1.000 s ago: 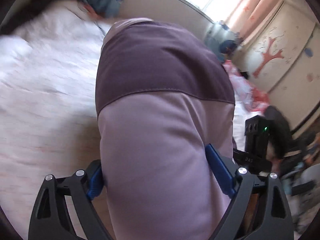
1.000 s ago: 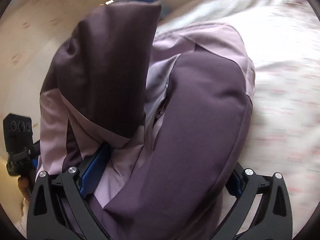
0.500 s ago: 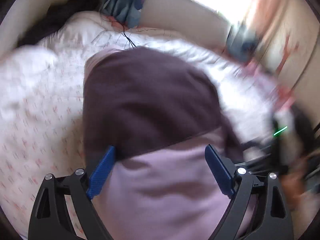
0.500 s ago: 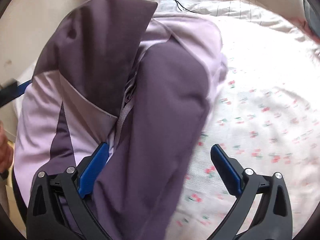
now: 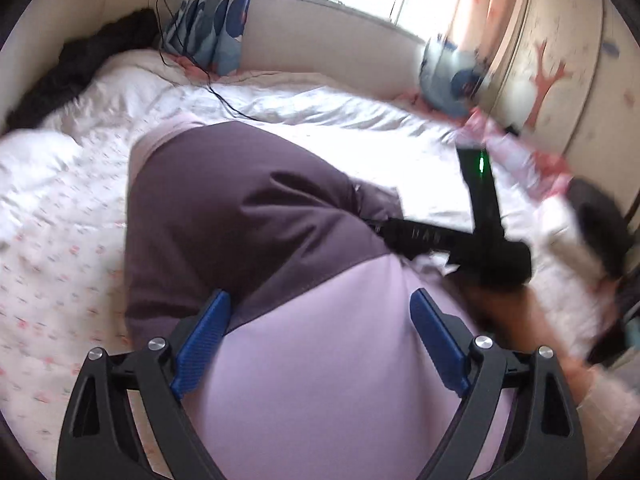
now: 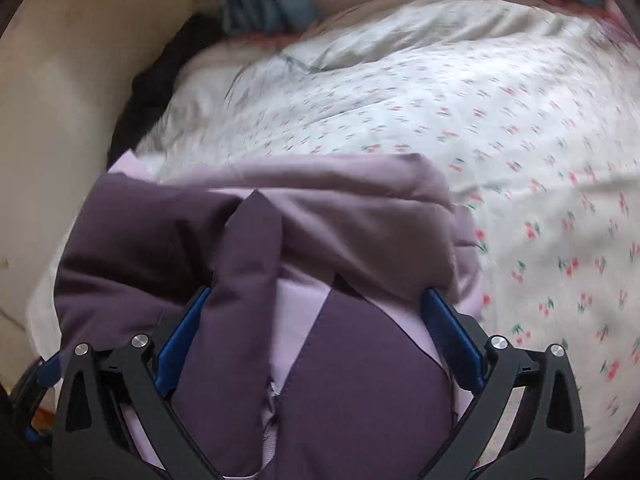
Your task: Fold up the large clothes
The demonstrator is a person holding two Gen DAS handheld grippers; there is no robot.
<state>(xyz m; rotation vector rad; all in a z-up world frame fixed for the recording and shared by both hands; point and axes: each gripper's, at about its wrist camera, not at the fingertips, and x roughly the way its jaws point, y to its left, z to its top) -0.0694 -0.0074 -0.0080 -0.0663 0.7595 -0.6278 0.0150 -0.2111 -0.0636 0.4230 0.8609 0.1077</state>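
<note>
A padded jacket [image 5: 248, 216] in dark purple and lilac lies bunched on the flowered bed sheet [image 5: 60, 240]. My left gripper [image 5: 320, 308] stands wide over its lilac part, with fabric filling the space between the blue pads [image 5: 204, 332], whose inner faces show. In the right wrist view the same jacket [image 6: 320, 216] bulges up between the jaws of my right gripper [image 6: 316, 304], also spread wide. Its folds lap over the tips of both pads. The right gripper's black housing [image 5: 480, 216] with a green light reaches into the jacket from the right, a hand behind it.
The bed sheet [image 6: 520, 140] stretches away beyond the jacket. A thin black cable [image 5: 224, 100] crosses the far part of the bed. Dark clothing [image 5: 80, 68] is piled at the far left corner. A patterned curtain [image 5: 216, 12], a red-and-white bundle [image 5: 520, 160] and a wardrobe [image 5: 560, 80] stand behind.
The jacket has sunk from filling the left view to lying low on the bed. The right gripper has swung across, so that the jacket now fills its jaws instead of only the left side.
</note>
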